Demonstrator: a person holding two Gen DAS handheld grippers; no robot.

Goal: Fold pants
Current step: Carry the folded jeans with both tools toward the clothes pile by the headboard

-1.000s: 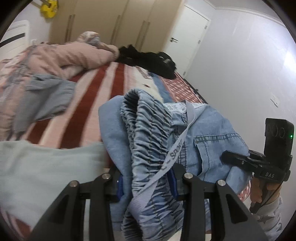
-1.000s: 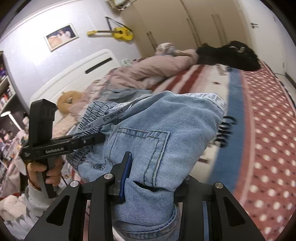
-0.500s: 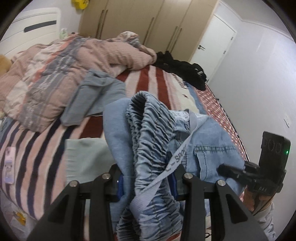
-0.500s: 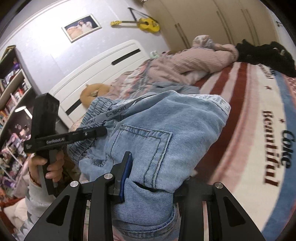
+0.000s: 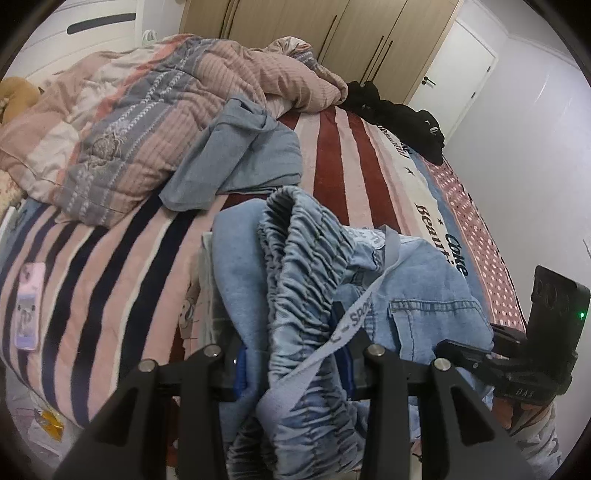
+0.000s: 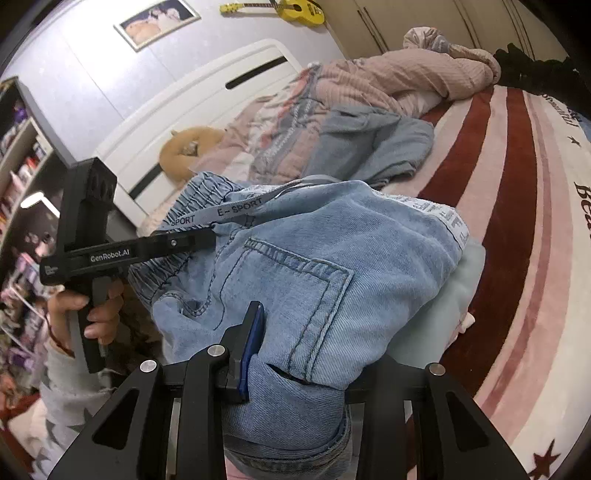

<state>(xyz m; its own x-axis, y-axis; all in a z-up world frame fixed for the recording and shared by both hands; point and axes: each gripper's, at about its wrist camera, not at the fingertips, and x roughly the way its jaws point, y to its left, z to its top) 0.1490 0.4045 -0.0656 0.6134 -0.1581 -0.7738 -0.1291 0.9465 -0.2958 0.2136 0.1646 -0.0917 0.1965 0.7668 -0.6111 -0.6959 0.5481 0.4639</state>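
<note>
**Both tongs grip the denim pants above the bed**

The bed (image 5: pixel 347 155) fills most of both views, covered by a blanket striped in dark red, pink and white, with a dotted border along its far side. A rumpled pink and grey quilt (image 5: pixel 140 110) is heaped toward the white headboard (image 6: pixel 207 99), and a grey-blue garment (image 5: pixel 240 155) lies crumpled against the quilt's near edge. A black heap of clothing (image 5: pixel 399 110) sits at the far end of the bed, near the wardrobe doors.

The light-blue denim pants (image 6: pixel 332 266) are bunched in a folded bundle at the near edge of the bed, over a pale green cloth (image 6: pixel 454 295) that shows beneath them. A patch pocket faces the right wrist camera, and a printed white side stripe runs along the upper fold.

The left tongs (image 5: pixel 291 362) are clamped on the gathered elastic waistband, with a grey drawstring (image 5: pixel 354 317) printed "SPORT" trailing across the fingers. The right tongs (image 6: pixel 299 350) are closed on the denim just below the pocket.

A yellow ukulele (image 6: pixel 295 9) and a framed picture (image 6: pixel 157 22) hang on the wall. A phone in a pink case (image 5: pixel 29 306) lies on the striped blanket at the left.
</note>
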